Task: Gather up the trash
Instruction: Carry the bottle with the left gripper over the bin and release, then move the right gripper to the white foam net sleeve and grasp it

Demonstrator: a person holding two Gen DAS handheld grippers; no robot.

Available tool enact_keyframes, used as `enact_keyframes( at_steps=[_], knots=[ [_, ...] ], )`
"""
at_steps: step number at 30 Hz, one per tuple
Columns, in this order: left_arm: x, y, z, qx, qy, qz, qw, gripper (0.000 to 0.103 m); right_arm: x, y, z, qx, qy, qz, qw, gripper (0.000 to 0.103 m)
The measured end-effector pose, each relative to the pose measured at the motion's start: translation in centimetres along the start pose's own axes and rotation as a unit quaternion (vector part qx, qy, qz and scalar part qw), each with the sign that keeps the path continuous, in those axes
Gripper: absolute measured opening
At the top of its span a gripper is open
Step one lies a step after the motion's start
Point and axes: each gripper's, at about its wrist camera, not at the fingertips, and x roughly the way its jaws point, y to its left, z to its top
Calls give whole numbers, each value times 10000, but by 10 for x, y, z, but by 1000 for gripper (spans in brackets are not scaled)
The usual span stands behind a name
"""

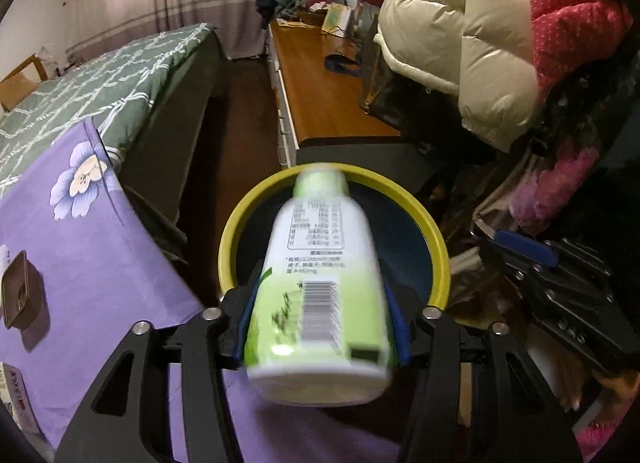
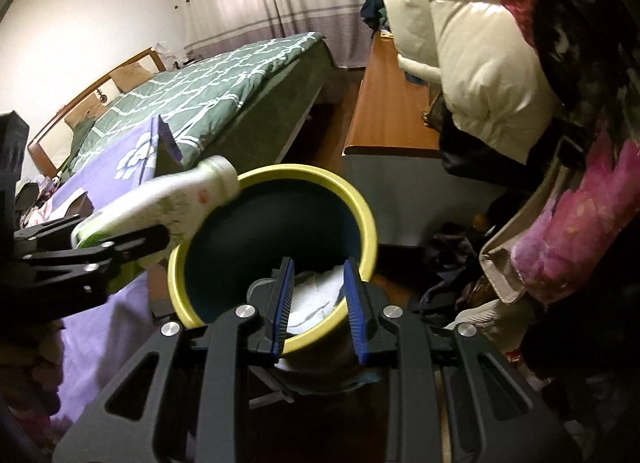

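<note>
A white and green plastic bottle (image 1: 316, 323) lies blurred between the blue pads of my left gripper (image 1: 320, 283). Its cap end tips over the yellow rim of a dark round bin (image 1: 436, 239). The pads stand beside the bottle's sides and do not squeeze it. In the right wrist view the same bottle (image 2: 180, 191) slants down from the left gripper's fingers (image 2: 132, 241) onto the bin rim (image 2: 372, 231). My right gripper (image 2: 318, 267) hovers over the near rim, its pads a little apart with nothing held. Crumpled white trash (image 2: 316, 299) lies inside the bin.
A bed with a purple flowered sheet (image 1: 100, 243) and green quilt (image 2: 224, 79) borders the bin on the left. A wooden desk (image 1: 324, 103) runs behind it. Puffy coats (image 1: 460, 43) and piled clutter (image 2: 452, 251) crowd the right. A small brown tray (image 1: 16, 291) lies on the sheet.
</note>
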Motion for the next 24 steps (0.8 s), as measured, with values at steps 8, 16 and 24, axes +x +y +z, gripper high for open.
enact_keyframes(
  at_steps=[8,16,24],
  knots=[
    [-45,20,-6,-158,-486,330,9981,88,5,6,0,-9,41,93,9999,25],
    [-138,98,-53,-983,-1110,1042,9834,94,14,58,3,-437,152,386,9982,29],
    [-214,185,-125,-1881,-1294,2145,9497,94,20,155,7,-1160,203,932,9887,29]
  ],
)
